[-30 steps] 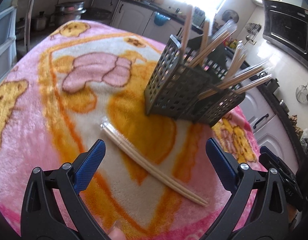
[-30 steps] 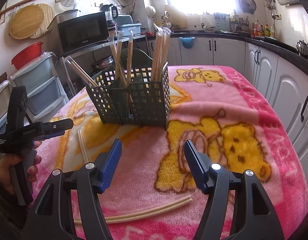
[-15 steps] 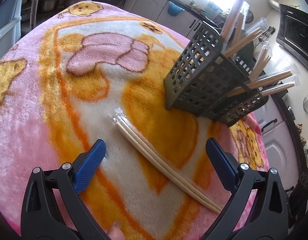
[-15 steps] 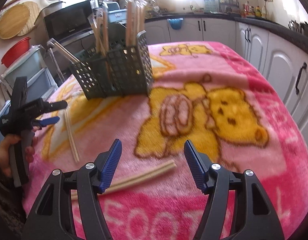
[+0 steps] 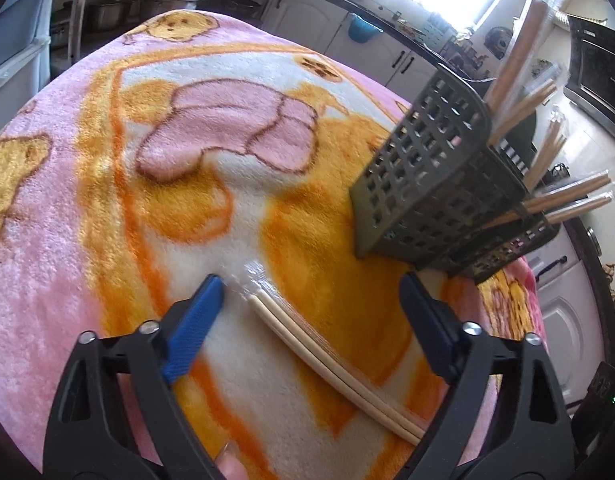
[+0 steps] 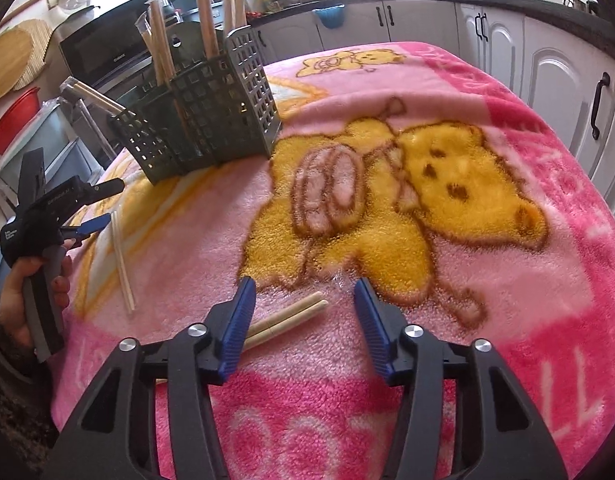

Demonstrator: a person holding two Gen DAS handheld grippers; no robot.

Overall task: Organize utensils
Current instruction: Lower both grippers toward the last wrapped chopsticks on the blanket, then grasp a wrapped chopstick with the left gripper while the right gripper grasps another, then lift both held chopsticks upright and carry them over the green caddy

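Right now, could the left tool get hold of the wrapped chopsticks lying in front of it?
Probably yes. The left tool is open, and the wrapped chopsticks lie flat between its fingers on the blanket; nothing covers them.

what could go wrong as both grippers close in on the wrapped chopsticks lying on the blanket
Both sets of jaws have just been closing, with nothing pinched yet.

1. The left gripper straddles the wrapped chopsticks at their clear wrapper end, so it may catch only plastic.
2. The right gripper covers just the tip of the second pair, which could pivot out.
3. The soft blanket might snag.
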